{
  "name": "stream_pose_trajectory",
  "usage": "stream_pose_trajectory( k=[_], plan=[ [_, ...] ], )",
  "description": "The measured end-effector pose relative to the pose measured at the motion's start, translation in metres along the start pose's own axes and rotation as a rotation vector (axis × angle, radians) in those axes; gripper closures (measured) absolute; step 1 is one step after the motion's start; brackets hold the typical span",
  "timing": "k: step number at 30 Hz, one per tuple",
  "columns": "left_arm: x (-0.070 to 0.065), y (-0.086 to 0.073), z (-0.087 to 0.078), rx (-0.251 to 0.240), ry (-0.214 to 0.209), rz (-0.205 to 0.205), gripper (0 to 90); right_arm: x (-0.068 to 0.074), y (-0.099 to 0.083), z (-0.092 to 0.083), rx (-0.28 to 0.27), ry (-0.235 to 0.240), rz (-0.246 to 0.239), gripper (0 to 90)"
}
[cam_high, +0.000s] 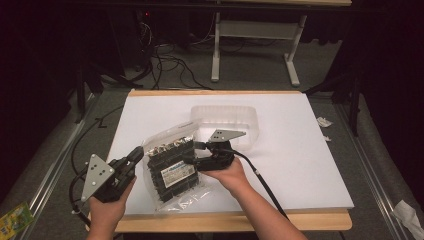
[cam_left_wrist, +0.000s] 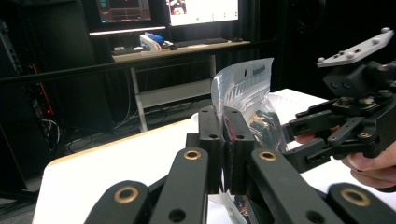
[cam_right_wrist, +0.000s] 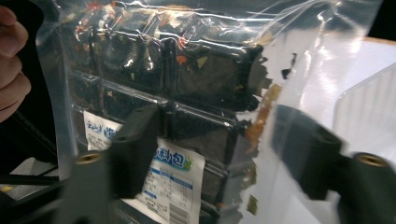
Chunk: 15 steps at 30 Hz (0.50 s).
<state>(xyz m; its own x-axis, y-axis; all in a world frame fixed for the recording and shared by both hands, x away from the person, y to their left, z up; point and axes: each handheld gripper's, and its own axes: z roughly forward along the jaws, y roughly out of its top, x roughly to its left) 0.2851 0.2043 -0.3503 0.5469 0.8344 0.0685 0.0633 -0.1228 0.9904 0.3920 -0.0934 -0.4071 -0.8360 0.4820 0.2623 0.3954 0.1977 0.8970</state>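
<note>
Your left gripper (cam_high: 136, 155) is clamped on the left edge of the clear plastic bag (cam_high: 172, 167). In the left gripper view its jaws stand pressed together with the film of the bag (cam_left_wrist: 245, 100) pinched between them and rising above them. The bag is held up off the white board (cam_high: 295, 150), tilted, over the board's near-left part. It holds dark blocks in stacked packets, with a white and blue printed label (cam_right_wrist: 175, 179) on its face.

Your right gripper (cam_high: 200, 152) sits at the bag's right edge. In the right gripper view its jaws are spread apart, one in front of the bag's dark contents and one at the clear margin on the other side; they are not closed on the film. From the left gripper view, the right gripper (cam_left_wrist: 299, 140) shows just beyond the bag, jaws parted.

A clear plastic tray (cam_high: 235, 120) lies on the board directly behind the bag, toward the far edge. The tray rim (cam_right_wrist: 369, 112) also appears past the bag's clear margin.
</note>
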Motion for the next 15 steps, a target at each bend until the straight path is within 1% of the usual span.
stream_pose_trajectory(
  k=[2, 4, 6, 7, 8, 9, 10, 11, 12, 13, 14, 15],
  plan=[
    [0.001, -0.001, 0.001, 0.005, 0.004, -0.009, 88.0, -0.001, -0.002, -0.005, -0.006, 0.006, -0.028, 48.5],
    [0.003, -0.003, 0.002, 0.010, 0.012, -0.017, 87.8, -0.002, -0.005, -0.010, -0.017, 0.023, -0.027, 56.6],
    [0.005, -0.004, 0.003, 0.019, 0.024, -0.028, 87.8, -0.004, -0.006, -0.015, -0.024, 0.036, -0.036, 62.3],
    [0.005, -0.004, 0.003, 0.019, 0.024, -0.028, 87.7, -0.004, -0.006, -0.015, -0.024, 0.036, -0.036, 62.3],
    [0.008, -0.006, 0.003, 0.027, 0.035, -0.043, 87.6, -0.002, -0.007, -0.018, -0.030, 0.041, -0.054, 66.2],
    [0.008, -0.006, 0.003, 0.027, 0.035, -0.043, 87.5, -0.001, -0.007, -0.020, -0.033, 0.044, -0.068, 67.6],
    [0.011, -0.008, 0.004, 0.034, 0.039, -0.060, 87.2, 0.000, -0.008, -0.021, -0.037, 0.045, -0.079, 68.9],
    [0.011, -0.008, 0.004, 0.034, 0.039, -0.060, 86.7, 0.000, -0.008, -0.021, -0.037, 0.045, -0.079, 68.9],
    [0.014, -0.010, 0.005, 0.043, 0.045, -0.076, 86.1, 0.003, -0.009, -0.023, -0.043, 0.044, -0.099, 70.6],
    [0.014, -0.010, 0.005, 0.043, 0.045, -0.076, 85.4, 0.004, -0.010, -0.024, -0.042, 0.049, -0.105, 71.3],
    [0.016, -0.011, 0.006, 0.040, 0.047, -0.084, 85.4, 0.004, -0.010, -0.024, -0.042, 0.049, -0.105, 71.3],
    [0.018, -0.012, 0.006, 0.036, 0.041, -0.096, 83.5, 0.006, -0.012, -0.026, -0.051, 0.056, -0.108, 72.2]
  ],
)
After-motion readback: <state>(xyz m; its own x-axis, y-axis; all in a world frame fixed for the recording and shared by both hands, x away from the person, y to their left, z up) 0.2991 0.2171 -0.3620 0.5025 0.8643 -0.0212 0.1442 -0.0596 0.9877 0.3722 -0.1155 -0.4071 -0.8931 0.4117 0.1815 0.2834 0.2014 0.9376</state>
